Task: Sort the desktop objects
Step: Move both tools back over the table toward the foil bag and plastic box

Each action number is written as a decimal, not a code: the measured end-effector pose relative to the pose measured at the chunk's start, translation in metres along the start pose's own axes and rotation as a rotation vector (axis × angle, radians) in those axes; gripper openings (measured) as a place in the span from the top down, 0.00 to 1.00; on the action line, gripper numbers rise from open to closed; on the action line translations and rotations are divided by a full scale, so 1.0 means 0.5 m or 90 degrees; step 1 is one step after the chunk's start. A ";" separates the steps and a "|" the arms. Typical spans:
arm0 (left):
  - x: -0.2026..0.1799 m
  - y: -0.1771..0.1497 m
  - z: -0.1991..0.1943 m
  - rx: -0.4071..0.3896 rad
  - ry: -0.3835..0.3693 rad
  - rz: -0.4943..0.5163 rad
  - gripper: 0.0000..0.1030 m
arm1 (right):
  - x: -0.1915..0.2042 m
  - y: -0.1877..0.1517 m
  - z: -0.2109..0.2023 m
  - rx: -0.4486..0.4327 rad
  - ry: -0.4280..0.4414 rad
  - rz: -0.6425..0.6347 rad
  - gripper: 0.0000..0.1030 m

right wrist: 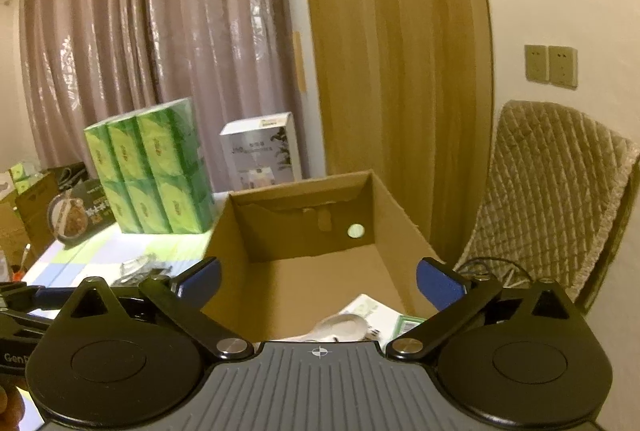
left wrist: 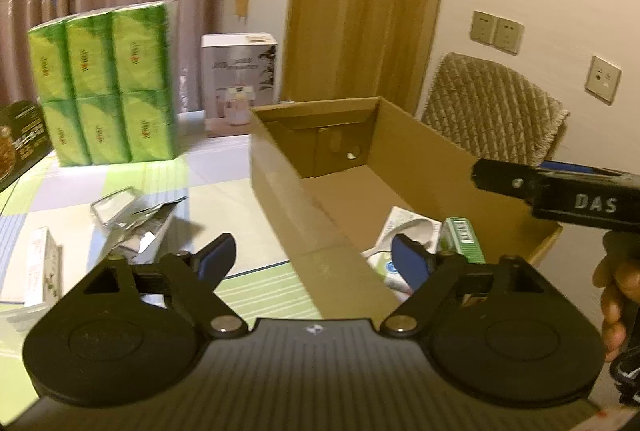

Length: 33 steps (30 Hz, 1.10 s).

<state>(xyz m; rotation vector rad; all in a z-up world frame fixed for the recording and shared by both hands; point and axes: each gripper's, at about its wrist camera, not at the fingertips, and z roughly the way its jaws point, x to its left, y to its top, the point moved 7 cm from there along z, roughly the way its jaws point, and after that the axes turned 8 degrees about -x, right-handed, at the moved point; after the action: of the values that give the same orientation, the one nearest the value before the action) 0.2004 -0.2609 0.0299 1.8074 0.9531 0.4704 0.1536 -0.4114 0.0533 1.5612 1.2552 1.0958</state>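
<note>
Cardboard box fills the centre of your right view, with a barcoded green carton low inside it. Your left gripper and right gripper both gape wide, empty. "DAS" shows at right of your left view.

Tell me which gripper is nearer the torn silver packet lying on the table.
Left. The left gripper hangs open just right of the torn silver packet, beside the cardboard box. The right gripper hangs open over the box, farther away.
</note>
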 end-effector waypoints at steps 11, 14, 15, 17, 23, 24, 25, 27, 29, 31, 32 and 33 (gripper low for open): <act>0.118 -0.002 -0.042 -0.008 0.082 -0.024 0.04 | 0.084 0.001 0.010 -0.010 0.054 -0.027 0.02; 0.166 -0.004 -0.065 -0.012 0.117 -0.020 0.02 | 0.121 -0.001 0.014 -0.011 0.078 -0.039 0.02; 0.184 -0.005 -0.072 -0.012 0.129 -0.022 0.02 | 0.136 -0.001 0.015 -0.013 0.088 -0.045 0.02; 0.218 -0.006 -0.088 -0.015 0.150 -0.026 0.02 | 0.166 -0.003 0.017 -0.015 0.109 -0.057 0.02; 0.321 -0.015 -0.141 -0.017 0.214 -0.048 0.02 | 0.251 -0.015 0.021 -0.014 0.165 -0.081 0.02; 0.338 -0.016 -0.151 -0.017 0.221 -0.048 0.02 | 0.263 -0.016 0.022 -0.013 0.172 -0.083 0.02; 0.357 -0.016 -0.161 -0.018 0.231 -0.045 0.02 | 0.274 -0.017 0.024 -0.012 0.178 -0.085 0.02; 0.394 -0.017 -0.180 -0.016 0.258 -0.041 0.02 | 0.296 -0.020 0.028 -0.010 0.191 -0.089 0.02; 0.432 -0.023 -0.198 -0.011 0.281 -0.051 0.02 | 0.318 -0.024 0.033 -0.007 0.203 -0.091 0.02; 0.462 -0.032 -0.209 -0.004 0.289 -0.073 0.02 | 0.339 -0.029 0.035 -0.002 0.218 -0.092 0.02; 0.473 -0.036 -0.212 0.000 0.289 -0.082 0.02 | 0.351 -0.032 0.038 0.004 0.226 -0.095 0.02; 0.481 -0.040 -0.214 0.003 0.288 -0.088 0.02 | 0.362 -0.037 0.041 0.010 0.233 -0.098 0.02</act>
<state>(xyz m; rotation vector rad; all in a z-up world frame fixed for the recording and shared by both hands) 0.2673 -0.0054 0.0329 1.6555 1.3771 0.8097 0.1899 -0.2320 0.0530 1.2853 1.6002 1.3120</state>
